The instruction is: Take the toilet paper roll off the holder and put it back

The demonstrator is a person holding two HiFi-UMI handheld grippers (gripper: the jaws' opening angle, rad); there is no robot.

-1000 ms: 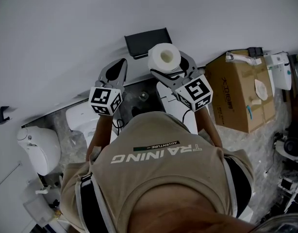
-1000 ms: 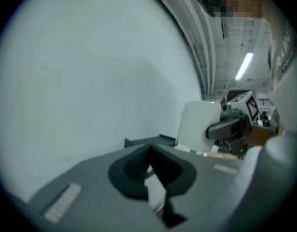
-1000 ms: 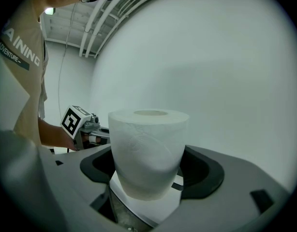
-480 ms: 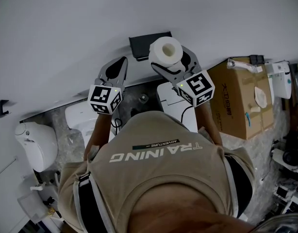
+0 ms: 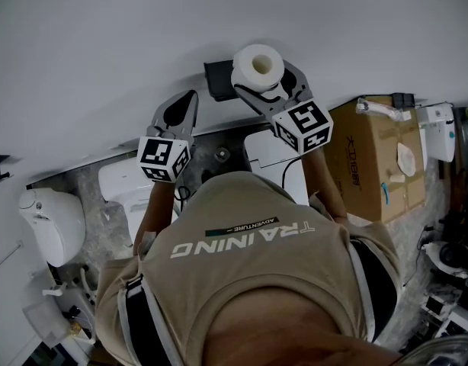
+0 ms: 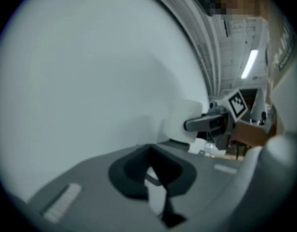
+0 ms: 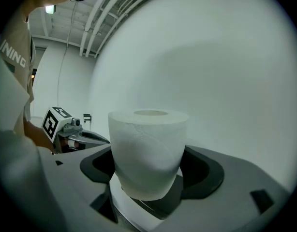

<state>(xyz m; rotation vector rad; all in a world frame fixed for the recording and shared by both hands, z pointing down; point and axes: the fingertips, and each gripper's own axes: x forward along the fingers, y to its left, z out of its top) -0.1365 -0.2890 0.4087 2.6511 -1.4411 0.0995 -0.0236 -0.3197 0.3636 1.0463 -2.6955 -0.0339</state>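
As the right hand-held gripper [image 5: 261,82] clamps it, the roll [image 5: 258,67] stands upright.

Wall [image 5: 104,44] lies open left of the black holder [image 5: 216,80]; the roll [image 5: 257,67] seemingly covers its right.

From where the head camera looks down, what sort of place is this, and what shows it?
Probably a bathroom-fixture test or storage room: toilets along the white wall, a toilet paper roll, a cardboard box.
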